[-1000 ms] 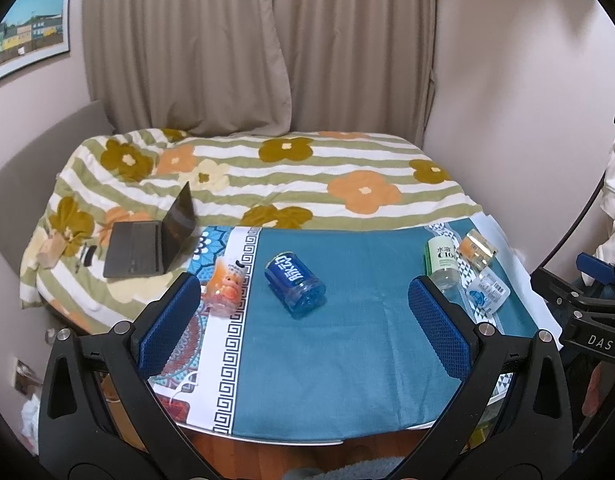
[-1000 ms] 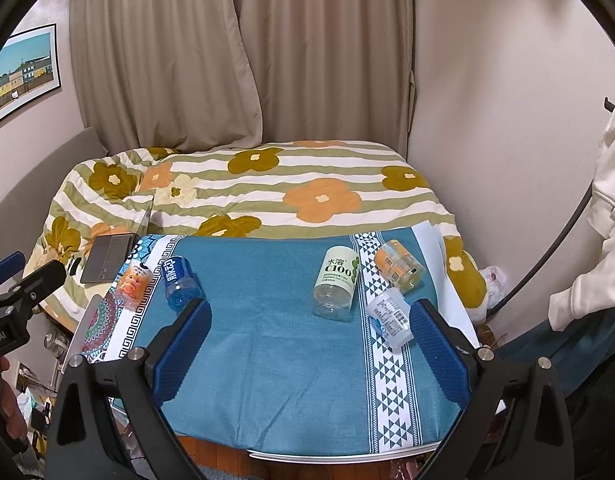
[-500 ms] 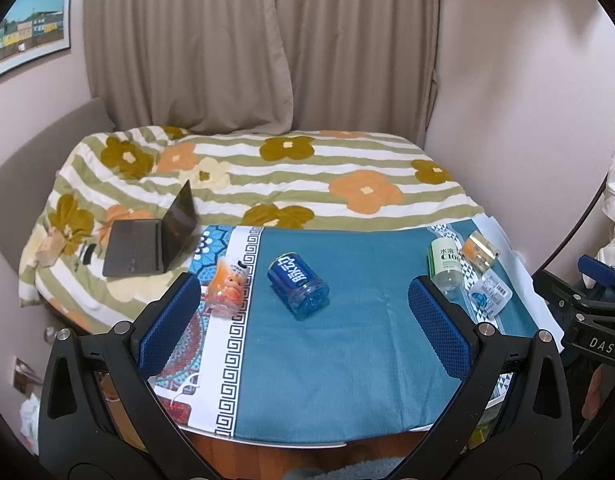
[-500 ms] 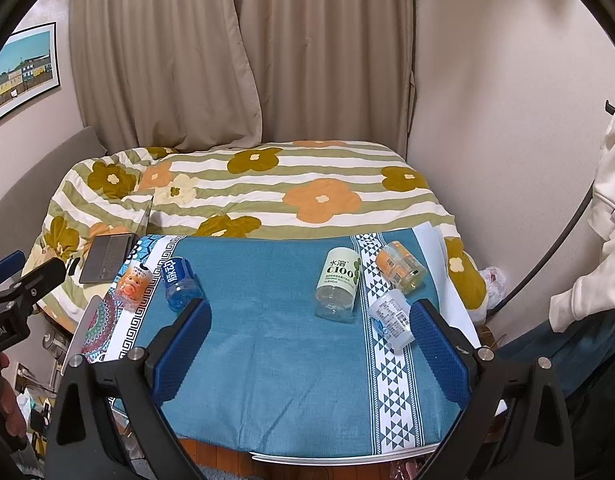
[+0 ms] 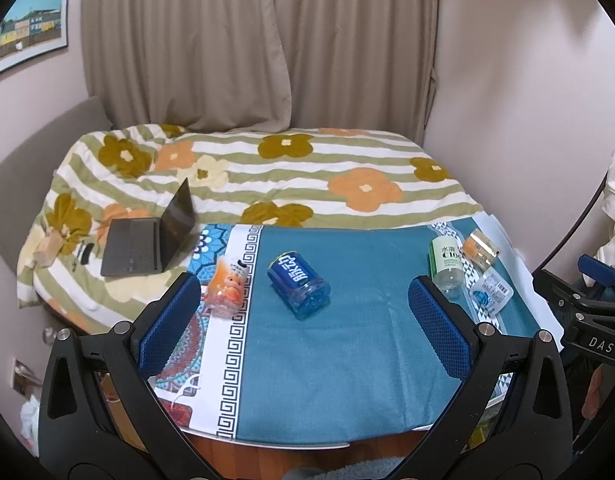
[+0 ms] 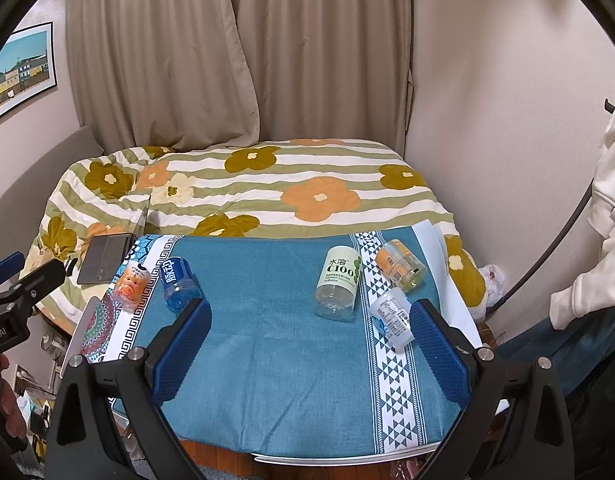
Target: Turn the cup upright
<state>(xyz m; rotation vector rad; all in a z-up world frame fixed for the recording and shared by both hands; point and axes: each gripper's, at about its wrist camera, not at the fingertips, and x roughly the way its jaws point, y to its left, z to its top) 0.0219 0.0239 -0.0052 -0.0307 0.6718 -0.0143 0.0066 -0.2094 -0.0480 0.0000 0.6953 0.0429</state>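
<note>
Hovering short of the table with the left gripper, jaws spread wide and gripping nothing. Same for the right gripper: wide open, empty, held back near the front edge.

Judged as the approach, with no cup touched yet. Probably best to start on the blue cup, dead ahead of the left jaws.

- Come in low and level over the cloth, lining the jaws across the cup's round body, not along it.
- Close on the middle of the body rather than the rim end, to keep it from squirting out or rolling.
- Grip gently, since thin plastic seems likely to dent.
- Lift just clear, turn the wrist until the base faces down, set flat, then release.
- Mind the orange cartoon cup just beside it to the left, so as not to knock it off the edge.

Lying on its side near the left-middle of the table, apart from its neighbours: see-through blue plastic, dark blue label with white lettering, one end pointing toward the bed, the other toward the camera. Cannot tell which end is open. Also tipped over at the far right: a green-and-white cup, an orange cup and a small clear cup.
</note>
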